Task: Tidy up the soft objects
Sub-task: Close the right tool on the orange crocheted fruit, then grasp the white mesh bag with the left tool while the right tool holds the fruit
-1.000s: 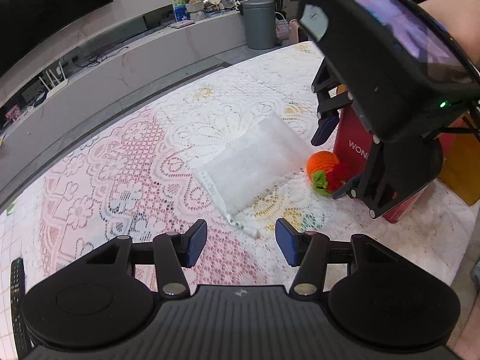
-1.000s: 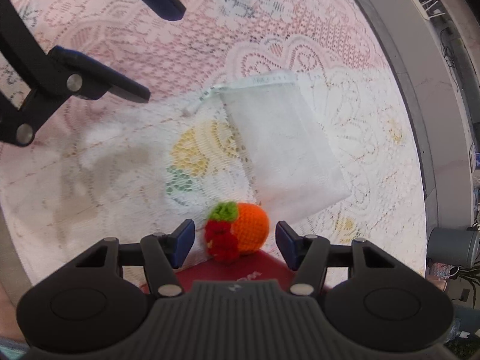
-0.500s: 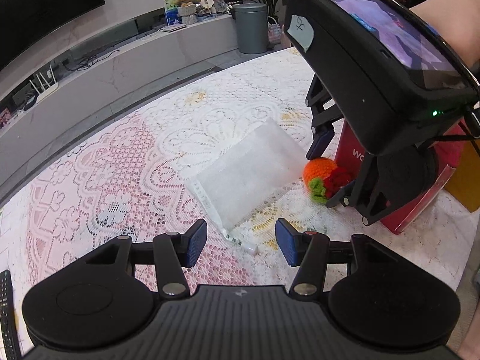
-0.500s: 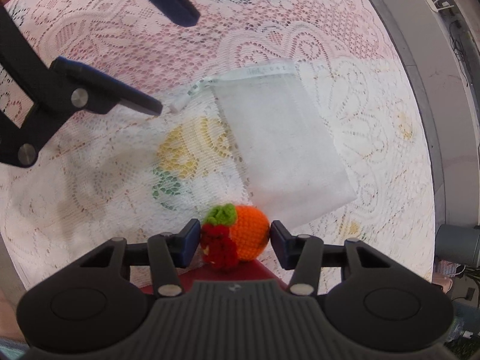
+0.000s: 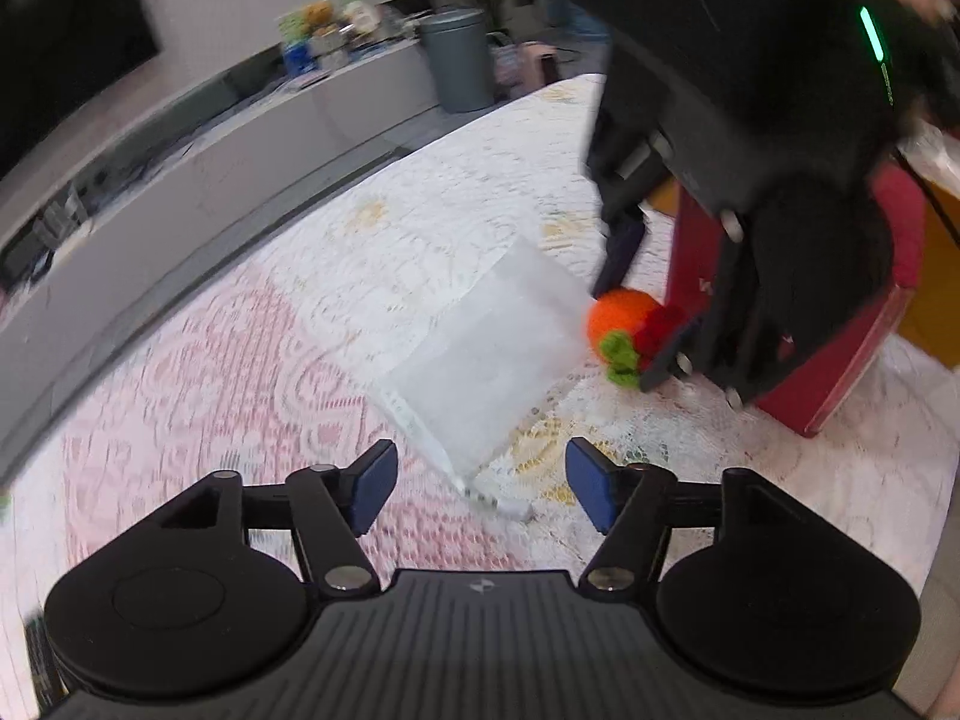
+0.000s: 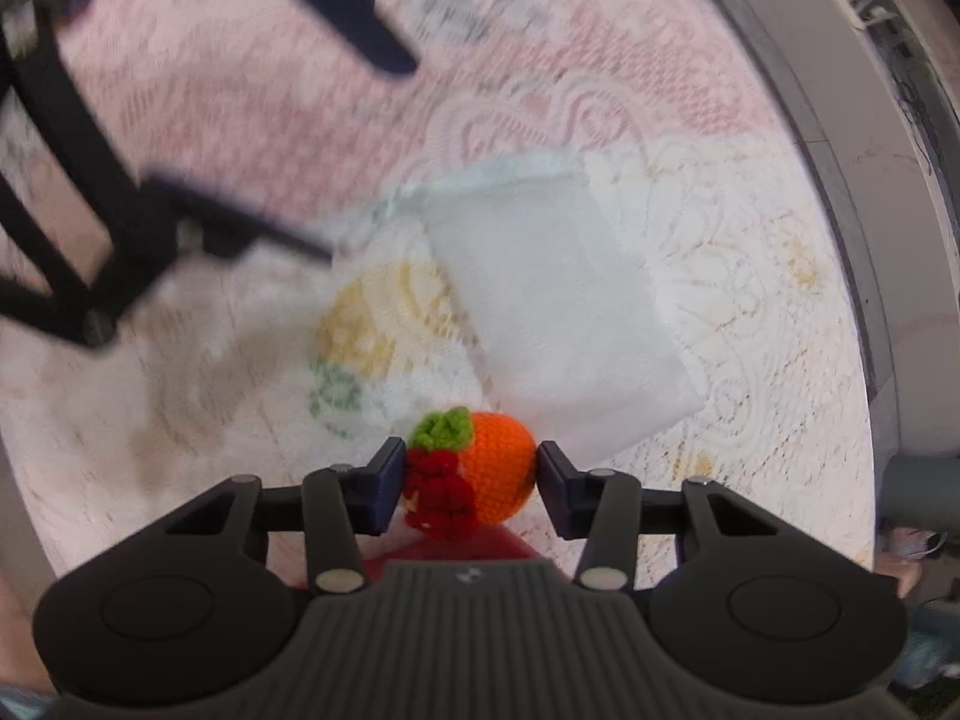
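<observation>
**Right gripper closes on the crocheted fruit beside the mesh bag**

The right gripper (image 6: 469, 476) has its two blue pads pressed against either side of an orange crocheted fruit (image 6: 489, 465), which carries a green leaf and a red knitted cluster on one side. The fruit sits at the edge of a red box (image 5: 840, 360), right at the near corner of a white mesh bag (image 6: 552, 300).

The bag lies flat on a lace tablecloth (image 5: 210, 360) patterned in pink and white, with its drawstring end pointing toward the left gripper (image 5: 481, 483). That gripper hangs low over the cloth with its fingers spread wide and nothing between them; the bag's drawstring corner lies just ahead of the gap.

Beyond the table edge stand a grey bin (image 5: 459, 57) and a long low cabinet (image 5: 210, 138).
</observation>
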`<state>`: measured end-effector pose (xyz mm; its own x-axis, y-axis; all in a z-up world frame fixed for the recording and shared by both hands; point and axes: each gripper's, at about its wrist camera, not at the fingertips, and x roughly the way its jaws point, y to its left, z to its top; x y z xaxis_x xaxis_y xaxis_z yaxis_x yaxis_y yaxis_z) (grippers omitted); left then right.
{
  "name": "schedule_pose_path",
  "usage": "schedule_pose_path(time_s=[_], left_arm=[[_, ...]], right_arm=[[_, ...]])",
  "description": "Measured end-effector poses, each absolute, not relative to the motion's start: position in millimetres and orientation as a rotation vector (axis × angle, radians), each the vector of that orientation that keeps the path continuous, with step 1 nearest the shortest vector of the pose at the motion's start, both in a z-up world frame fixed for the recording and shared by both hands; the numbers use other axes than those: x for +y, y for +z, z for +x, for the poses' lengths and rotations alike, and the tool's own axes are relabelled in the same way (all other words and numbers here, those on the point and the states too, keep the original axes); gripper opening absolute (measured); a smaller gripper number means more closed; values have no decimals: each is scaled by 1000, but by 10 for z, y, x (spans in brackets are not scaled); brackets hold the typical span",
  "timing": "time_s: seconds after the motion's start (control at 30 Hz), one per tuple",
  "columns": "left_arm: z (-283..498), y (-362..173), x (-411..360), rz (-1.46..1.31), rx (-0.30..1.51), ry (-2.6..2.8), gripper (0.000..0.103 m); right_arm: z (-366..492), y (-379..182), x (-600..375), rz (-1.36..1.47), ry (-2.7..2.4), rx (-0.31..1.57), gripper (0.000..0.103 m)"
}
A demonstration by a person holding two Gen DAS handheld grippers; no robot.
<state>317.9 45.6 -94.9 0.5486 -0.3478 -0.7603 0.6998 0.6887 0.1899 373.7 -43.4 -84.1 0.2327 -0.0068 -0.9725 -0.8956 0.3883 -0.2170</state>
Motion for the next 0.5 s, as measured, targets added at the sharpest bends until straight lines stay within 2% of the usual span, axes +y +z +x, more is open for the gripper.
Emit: schedule_pose_path(time_s=[0.07,0.27,0.5], left_arm=[[3219,-958,410,563,731,-682,88],[3557,-1149,286,647,750,-741,88],[3877,-1447,135,678,819,-792,89]], right_arm=[[3796,-709,-469,-936,767,1153,47],[4047,-491,-550,-831,716,1129,47],[4376,-666,-621,-751,674,1207,47]])
